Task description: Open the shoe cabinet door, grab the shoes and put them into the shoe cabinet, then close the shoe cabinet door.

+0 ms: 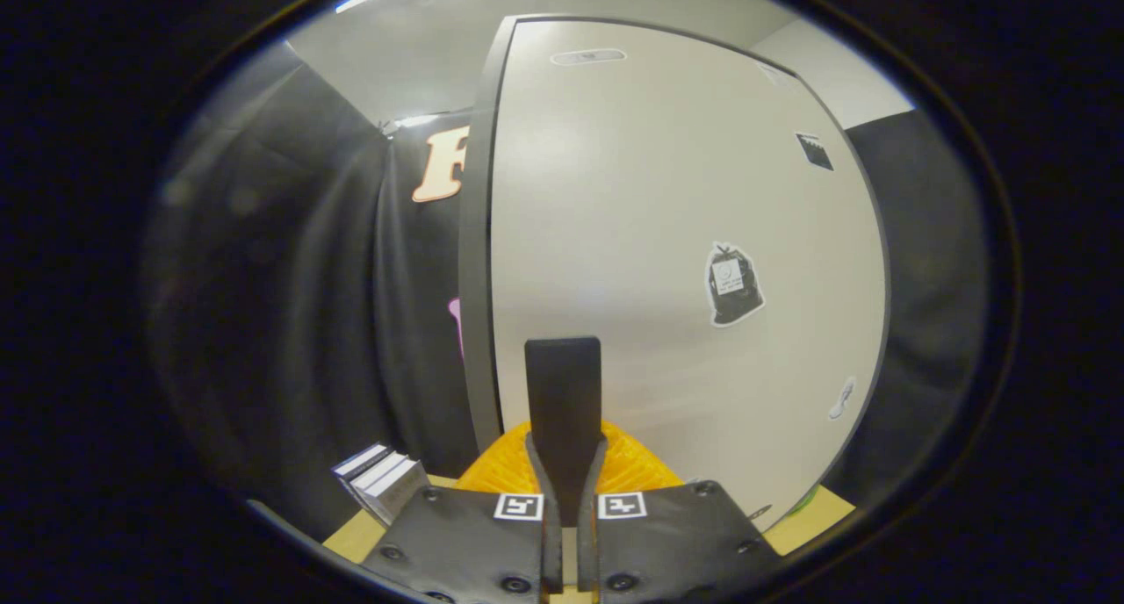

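- The cabinet door [685, 235] is the biggest thing here — a tall, flat, pale panel with a smooth matte face and a dark edge strip down its left side. It stands just beyond the fingers and looks shut, or very nearly so; I cannot see inside the cabinet.
- Black cloth hangs in soft folds to the left and right of the cabinet, with a plain pale wall above it.
- The table [351, 534] below is light wood-coloured, showing as bare strips to the near left and near right of the gripper's body.
- An orange ribbed thing [637, 468] with a rounded top sits low, directly behind the fingers and in front of the door's foot. It could be a shoe, but most of it is hidden and I cannot tell.
- The gripper [564, 367] points straight at the door; its two fingers are pressed flat together into one upright blade with nothing between them.
- A small stack of boxes [382, 479], striped dark and white, lies on the table to the near left.
- Stickers dot the door: a black bag-shaped one [733, 284] right of the middle, a small dark square [815, 151] higher up, and a tiny shoe-print shape [842, 399] low on the right.
- Judged from this, either the door has not yet been opened or the closing is under way — no shoes can be made out for certain, so I cannot say which.
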Demonstrator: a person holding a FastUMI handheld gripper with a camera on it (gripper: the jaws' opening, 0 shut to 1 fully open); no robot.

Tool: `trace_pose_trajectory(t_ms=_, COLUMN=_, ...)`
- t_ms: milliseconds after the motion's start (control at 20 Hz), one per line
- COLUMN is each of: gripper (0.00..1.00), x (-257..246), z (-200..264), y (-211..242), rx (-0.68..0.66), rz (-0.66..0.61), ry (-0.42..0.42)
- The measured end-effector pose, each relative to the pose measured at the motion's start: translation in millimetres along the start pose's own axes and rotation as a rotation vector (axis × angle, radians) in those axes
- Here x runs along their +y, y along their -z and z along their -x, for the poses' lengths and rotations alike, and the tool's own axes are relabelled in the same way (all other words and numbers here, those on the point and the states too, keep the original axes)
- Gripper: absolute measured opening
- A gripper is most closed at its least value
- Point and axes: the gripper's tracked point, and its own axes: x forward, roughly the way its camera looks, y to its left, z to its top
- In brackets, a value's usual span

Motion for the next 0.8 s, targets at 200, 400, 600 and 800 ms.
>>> trace_pose_trajectory(t_ms=200, gripper=0.08, x=-1, z=6, y=-1, rx=0.004, rz=-0.006, ry=-0.024)
trace_pose_trajectory(t_ms=400, gripper=0.08, x=-3, z=28, y=-2, rx=0.019, rz=-0.019, ry=-0.080)
trace_pose_trajectory(t_ms=600, gripper=0.08, x=-15, z=67, y=-1, rx=0.024, rz=-0.022, ry=-0.152)
trace_pose_trajectory(t_ms=800, gripper=0.08, x=-33, z=100, y=-4, rx=0.032, rz=-0.017, ry=-0.229)
